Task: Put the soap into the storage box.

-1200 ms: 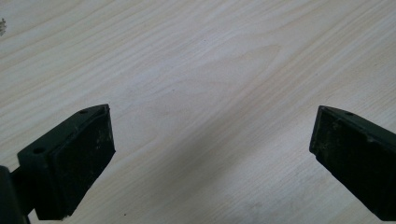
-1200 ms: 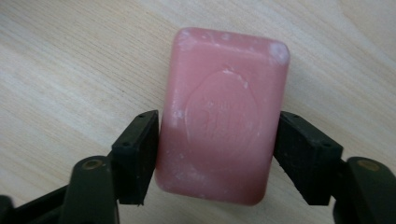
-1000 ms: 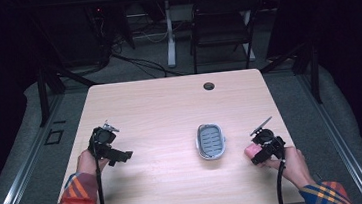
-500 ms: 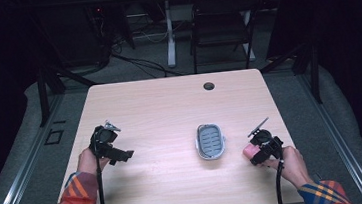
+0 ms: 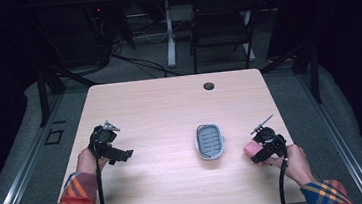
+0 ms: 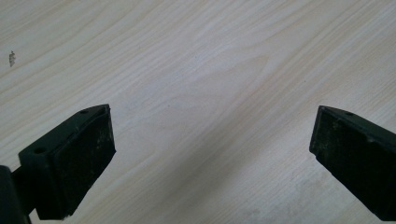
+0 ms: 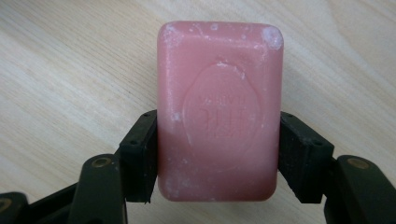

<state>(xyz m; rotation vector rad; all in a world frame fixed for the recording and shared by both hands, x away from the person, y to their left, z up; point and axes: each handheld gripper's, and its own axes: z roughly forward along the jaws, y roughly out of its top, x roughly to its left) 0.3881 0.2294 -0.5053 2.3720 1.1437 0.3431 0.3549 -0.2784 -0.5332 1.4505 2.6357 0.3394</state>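
A pink bar of soap (image 7: pixel 219 112) with a stamped oval sits between the jaws of my right gripper (image 7: pixel 217 154), which is shut on its long sides. From above, the soap (image 5: pixel 252 149) shows at the table's right side, held by the right gripper (image 5: pixel 259 150) just right of a grey soap dish (image 5: pixel 209 141). My left gripper (image 5: pixel 124 155) is at the table's left, held low over the wood. Its own view shows the left gripper (image 6: pixel 210 149) open wide, with bare table between the jaws.
The light wooden table (image 5: pixel 169 108) has a round cable hole (image 5: pixel 209 85) near its far edge. A dark chair (image 5: pixel 221 22) and a white desk leg (image 5: pixel 169 33) stand beyond the table. Cables trail from both grippers toward the near edge.
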